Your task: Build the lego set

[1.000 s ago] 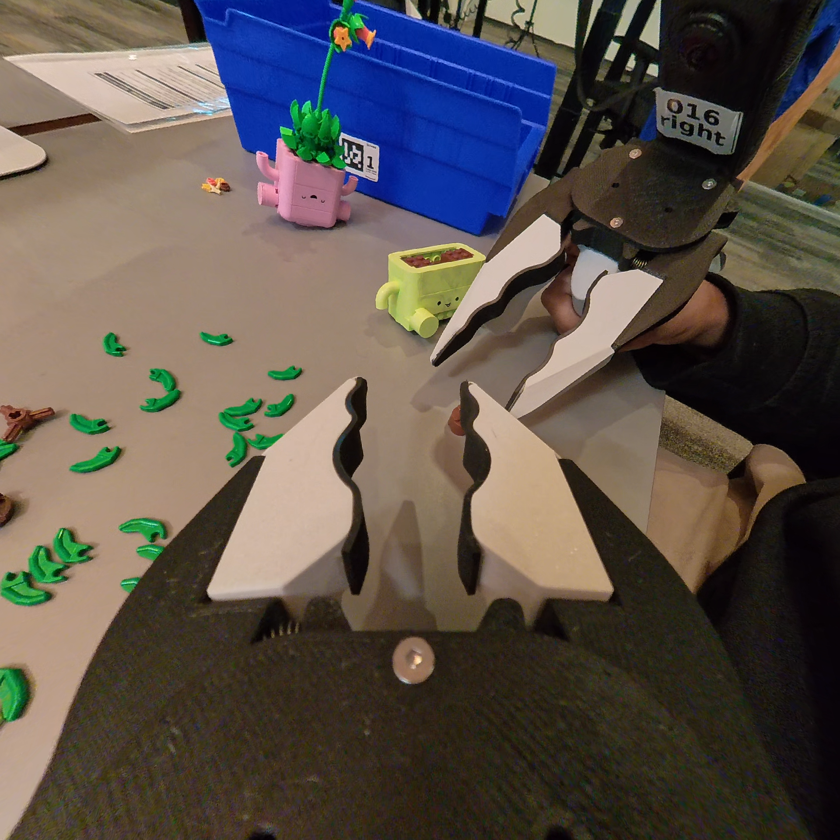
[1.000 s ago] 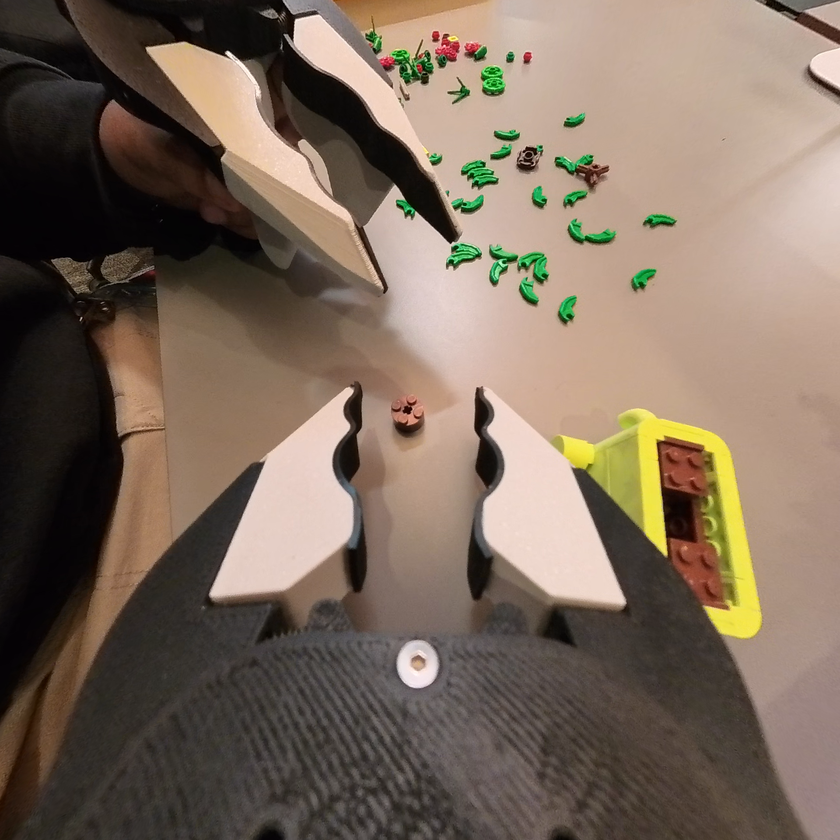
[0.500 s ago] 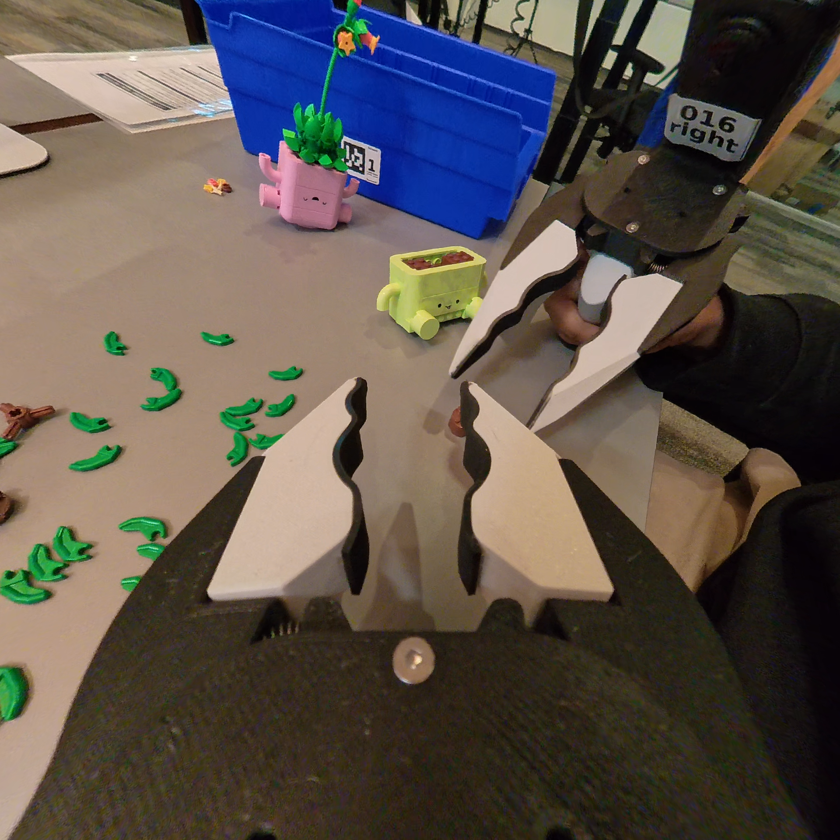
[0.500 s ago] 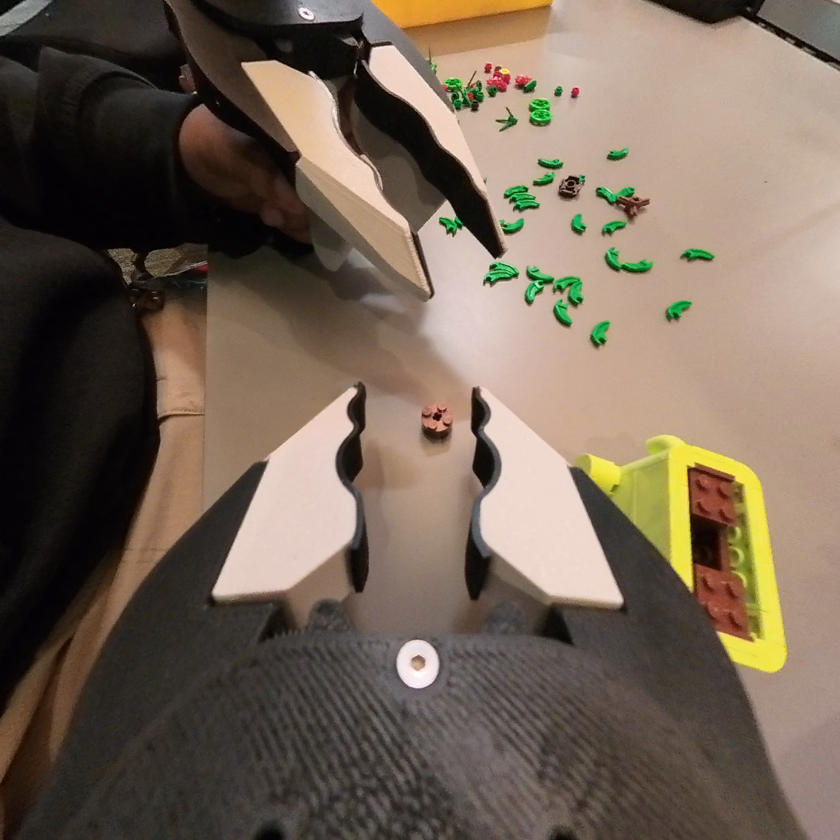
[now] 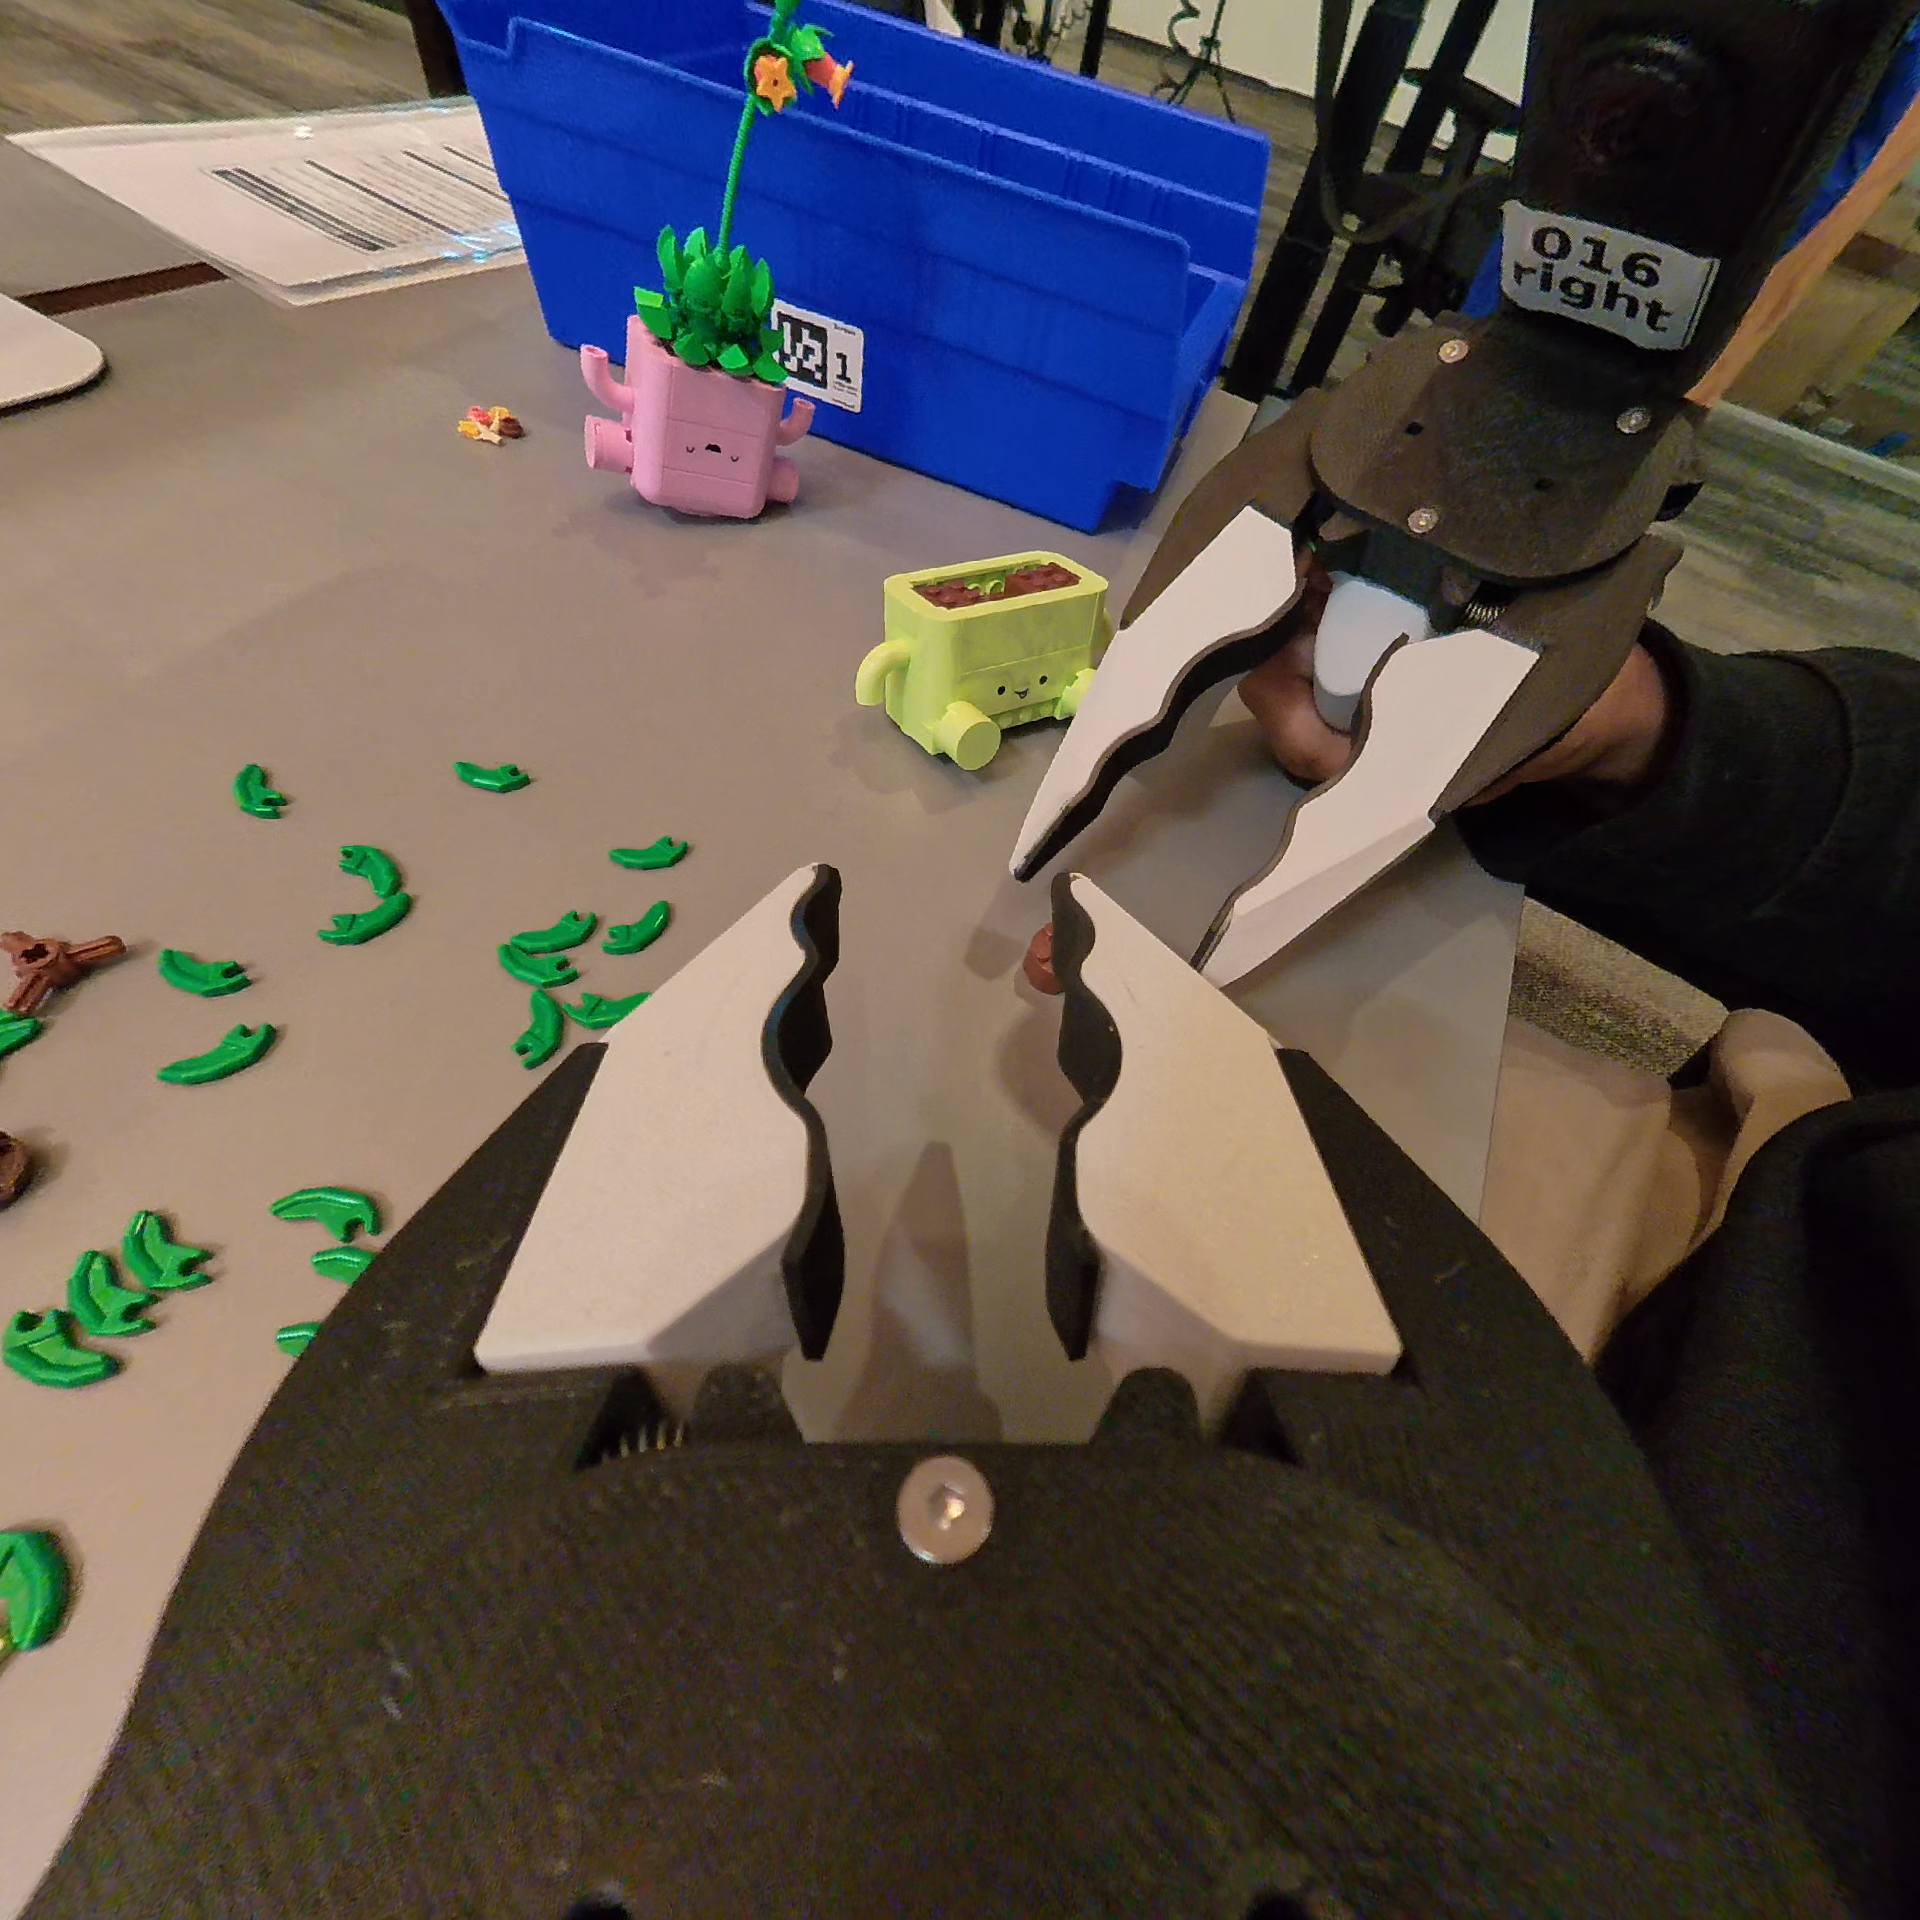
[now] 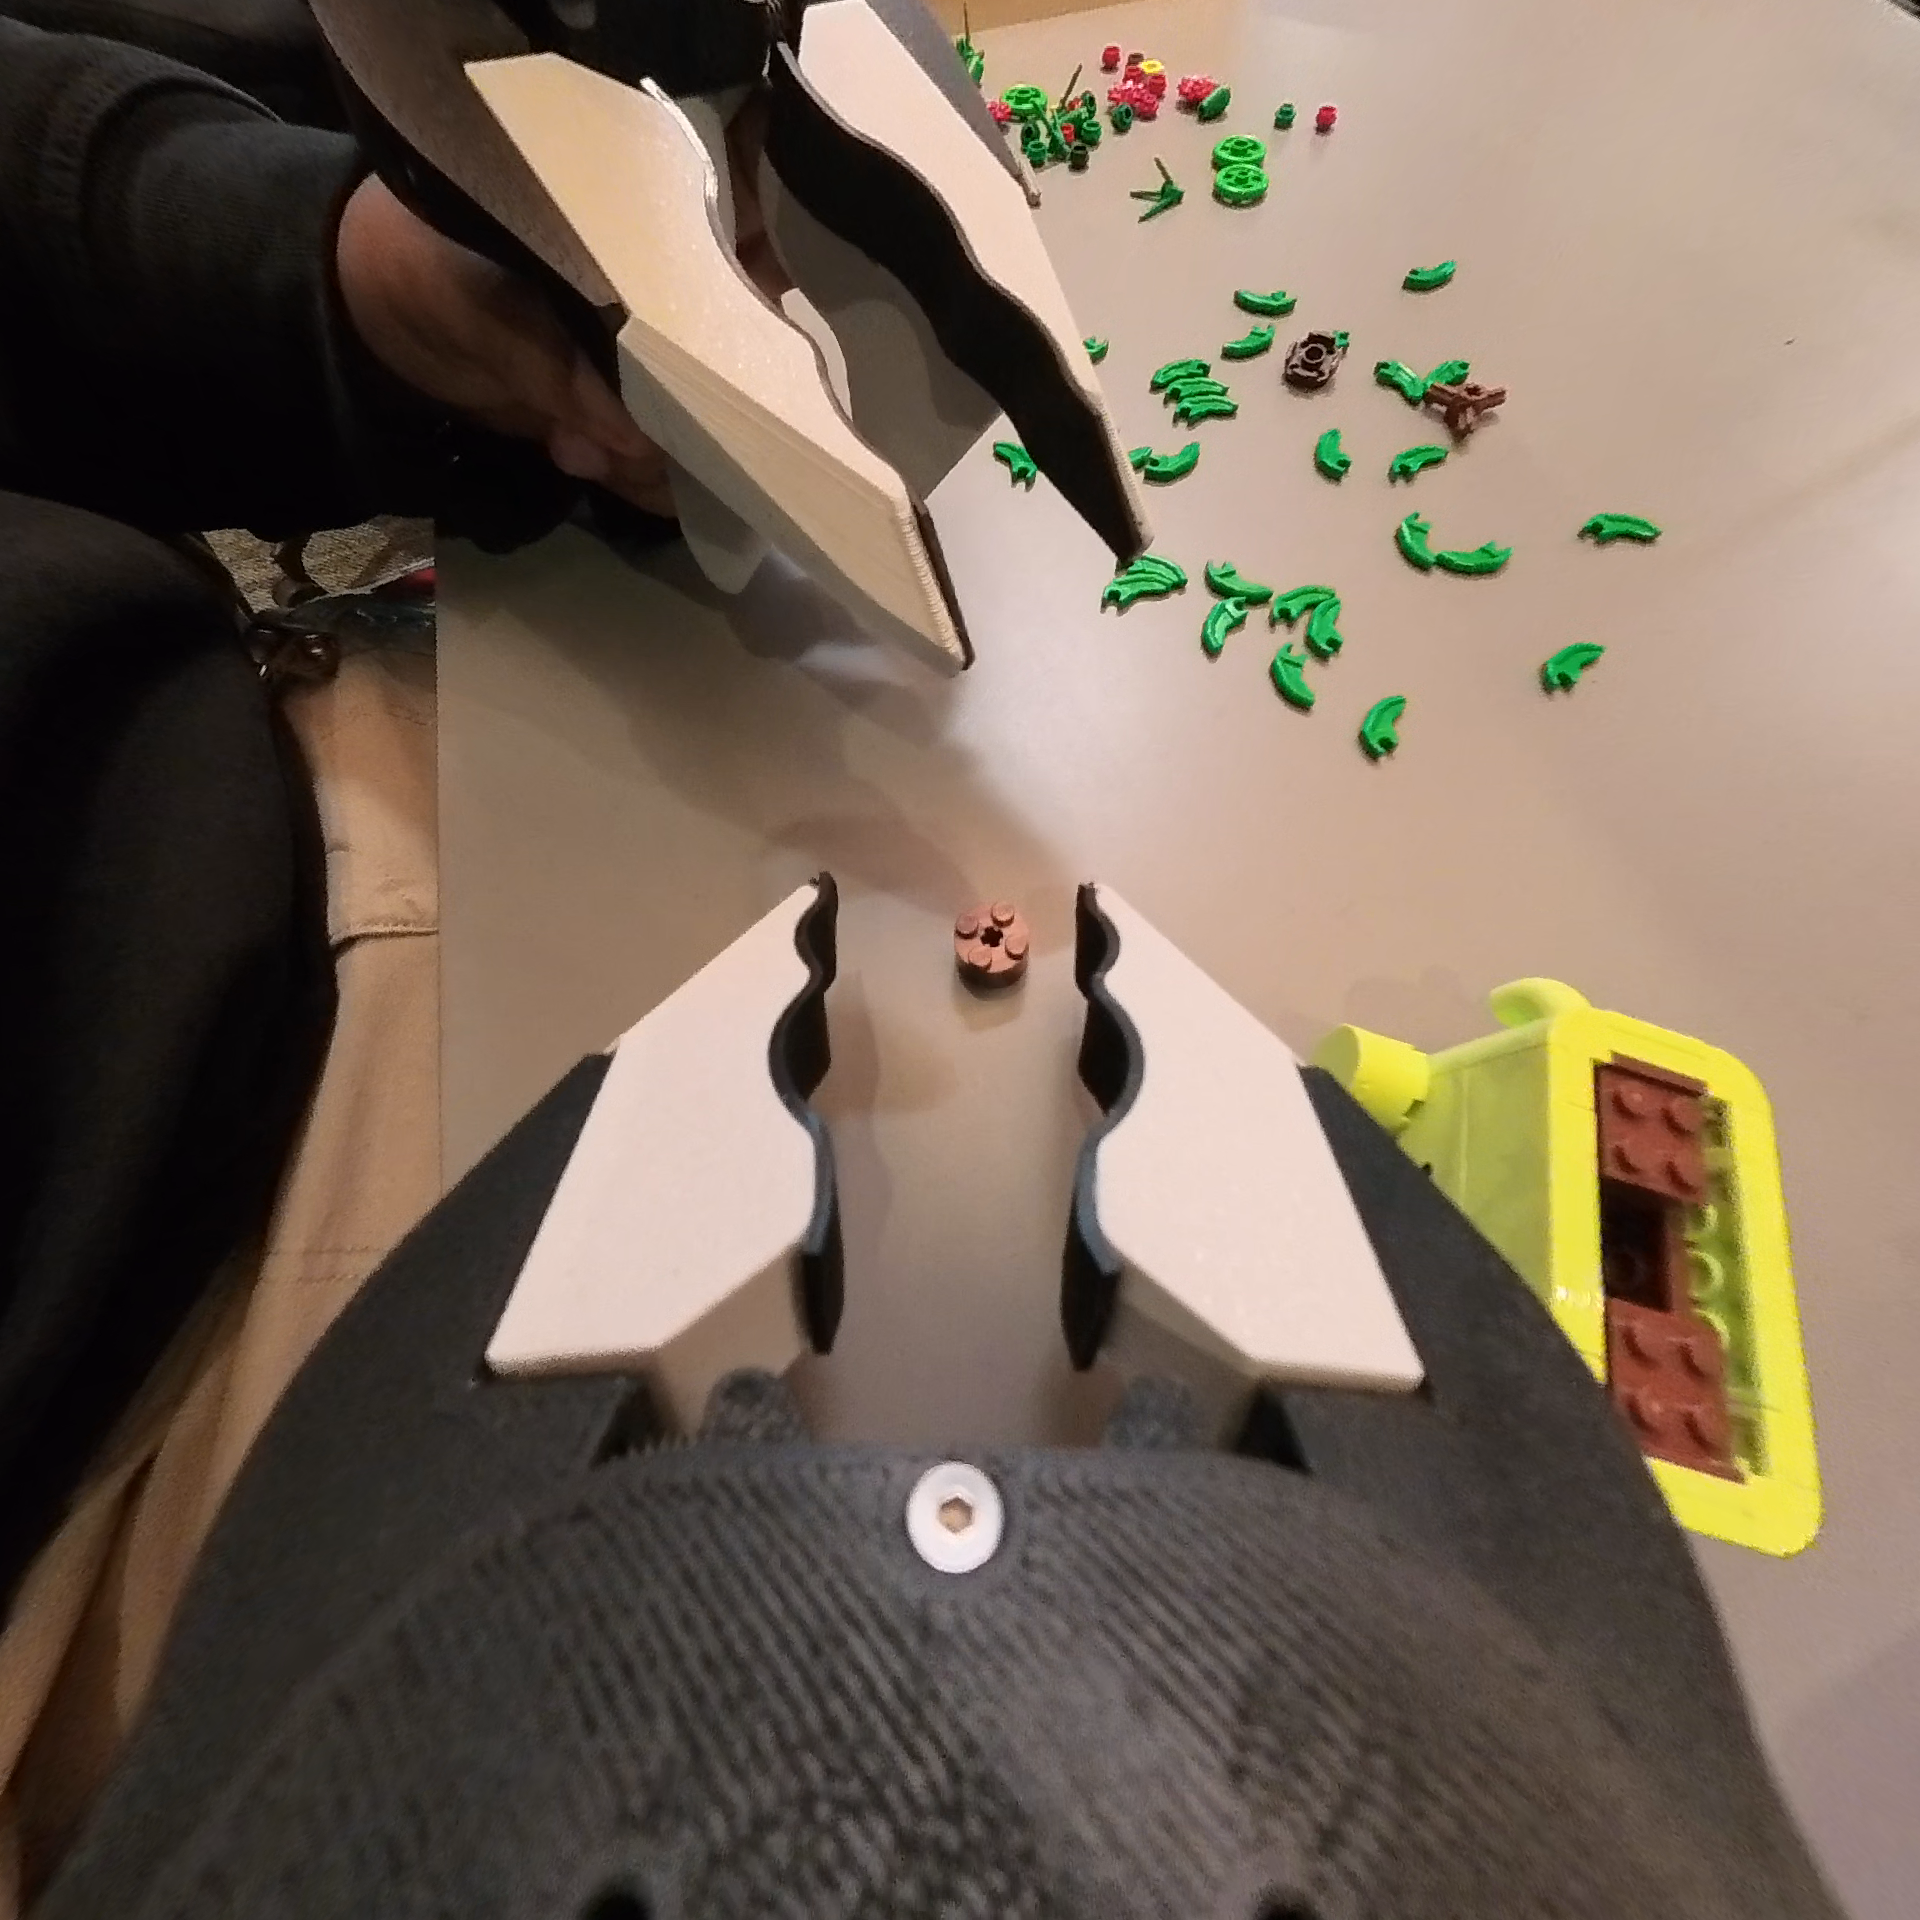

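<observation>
A small round brown stud piece (image 6: 993, 943) lies on the grey table (image 6: 1351, 883) between the tips of my open right gripper (image 6: 951, 902). In the left wrist view the piece (image 5: 1039, 962) peeks out beside my right-hand finger. My left gripper (image 5: 943, 883) is open and empty, held above the table. It shows in the right wrist view (image 6: 1039, 603), and the right gripper shows in the left wrist view (image 5: 1117, 909). A lime-green pot (image 6: 1621, 1247) with brown bricks on top stands right of the right gripper; it also shows in the left wrist view (image 5: 987, 649).
A pink pot with a green plant (image 5: 701, 416) stands before a blue bin (image 5: 935, 239). Several green leaf pieces (image 5: 364, 914) and brown branch pieces (image 5: 47, 961) lie scattered at the left. Red and green small parts (image 6: 1132, 114) lie far off. The table edge (image 6: 442, 935) runs beside a person's lap. The gap from one gripper's tips to the other's is roughly 5 cm.
The right gripper has moved forward around the brown stud piece, which now lies between its fingertips. The left gripper has barely moved.
</observation>
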